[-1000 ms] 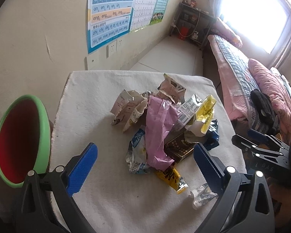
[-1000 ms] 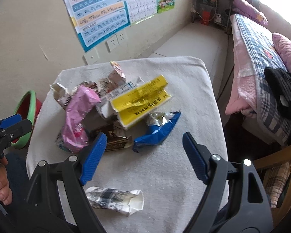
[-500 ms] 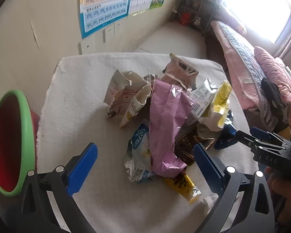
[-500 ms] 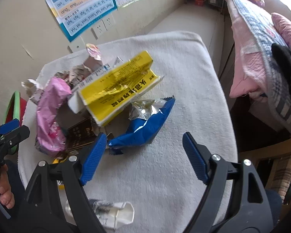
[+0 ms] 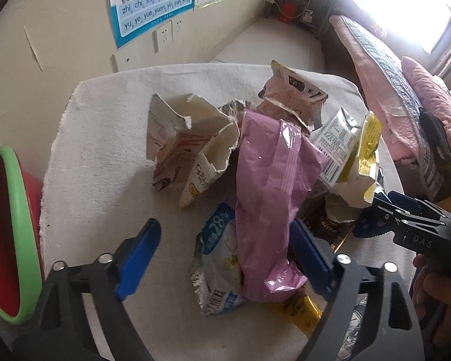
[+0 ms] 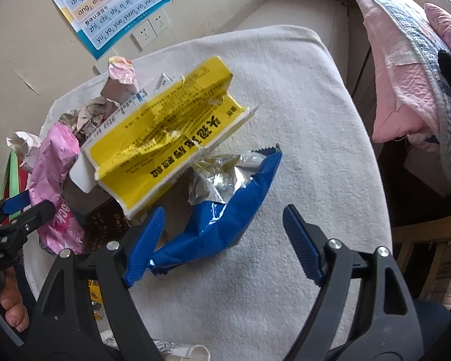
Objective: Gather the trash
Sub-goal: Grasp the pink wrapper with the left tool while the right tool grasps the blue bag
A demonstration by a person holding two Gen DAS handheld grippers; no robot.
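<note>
The trash lies in one loose heap on the towel-covered surface (image 5: 105, 138), and both views show it larger and nearer than a second ago: each tool has come down toward the heap.

Left tool (image 5: 225, 254): its jaws are closing, narrower than a second ago, and now straddle the lower end of the pink wrapper (image 5: 270, 198) and the pale blue packet (image 5: 216, 270) lying against it. No pad visibly presses on either piece yet; nothing is grasped.

Right tool (image 6: 222, 239): its jaws stand spread as before, released, low over the blue wrapper (image 6: 225, 219). Its left pad is touching or just beside that wrapper's edge; the other pad is over bare towel.

Around the pink wrapper: the torn white carton (image 5: 189, 150) is to its left, the yellow box (image 6: 165, 132) to its right and overlapping the blue wrapper's foil end. A yellow sachet (image 5: 297, 310) pokes out beneath the pink wrapper's lower end. Farther left of the pink wrapper, off the surface's edge, stands the red bin (image 5: 6, 234) with its green rim.

Reading: the approach appears complete and the first pick is beginning. The left grip may take two pieces together. No item has reached the bin, so collection is at its start.
</note>
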